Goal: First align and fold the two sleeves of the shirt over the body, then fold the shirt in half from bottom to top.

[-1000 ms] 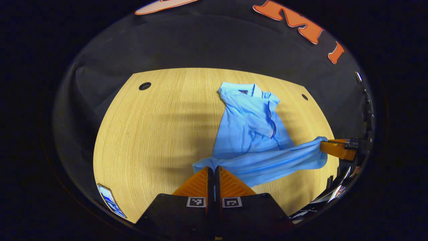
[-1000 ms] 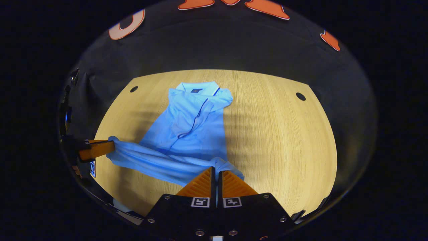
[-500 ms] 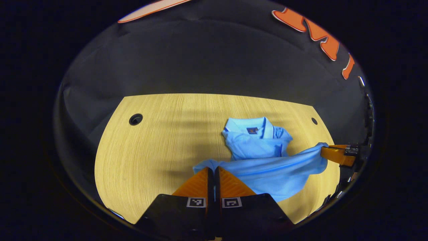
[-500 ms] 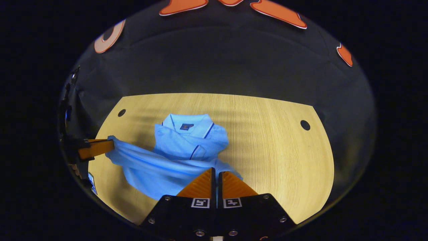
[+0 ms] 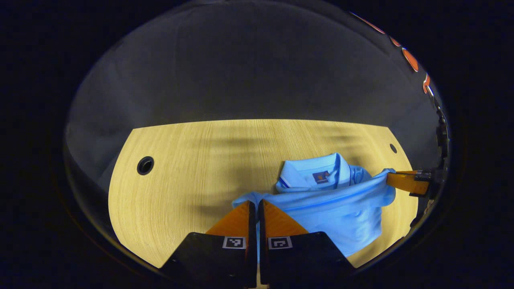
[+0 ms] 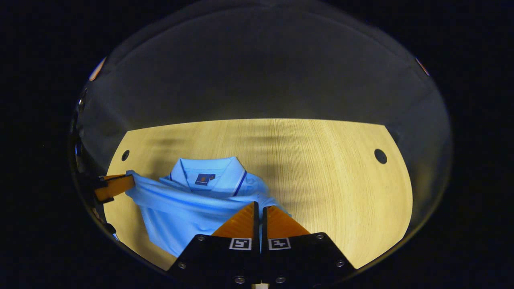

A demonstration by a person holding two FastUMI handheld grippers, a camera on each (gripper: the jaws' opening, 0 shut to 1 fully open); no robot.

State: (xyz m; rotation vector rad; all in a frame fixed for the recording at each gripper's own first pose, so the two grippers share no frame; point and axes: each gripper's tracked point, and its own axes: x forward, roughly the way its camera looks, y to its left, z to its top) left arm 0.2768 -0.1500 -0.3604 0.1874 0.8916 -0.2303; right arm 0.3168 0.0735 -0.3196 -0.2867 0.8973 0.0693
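Light blue cloth, a polo shirt [image 5: 333, 204], lay toward the right of a pale wooden table [image 5: 188, 168] in the left gripper view, its collar [image 5: 317, 172] facing the booth's dark wall. The left gripper [image 5: 253, 208] showed at the bottom of that view with its two fingers pressed together on the near left corner of the hem, a fold of fabric pinched between them. Farther off at the right edge, the right gripper [image 5: 395, 180] clamped the opposite hem corner, and the hem stretched as a raised band between the two, close behind the collar. A round cable hole [image 5: 145, 165] sat in the tabletop well apart to the left. In the right gripper view, the same shirt [image 6: 188, 208] lay at the lower left of the table [image 6: 329, 176], collar [image 6: 209, 172] and a small dark neck label [image 6: 204, 178] visible above the lifted hem. The right gripper [image 6: 260, 212] was closed on the cloth at its tips, while the left gripper [image 6: 124, 181] held the far corner at the left edge. The fabric appeared thin, light and limp, sagging between the grips, so it would likely droop or slip unless both corners were held firmly at the hem's ends and kept level while being laid onto the shoulders.
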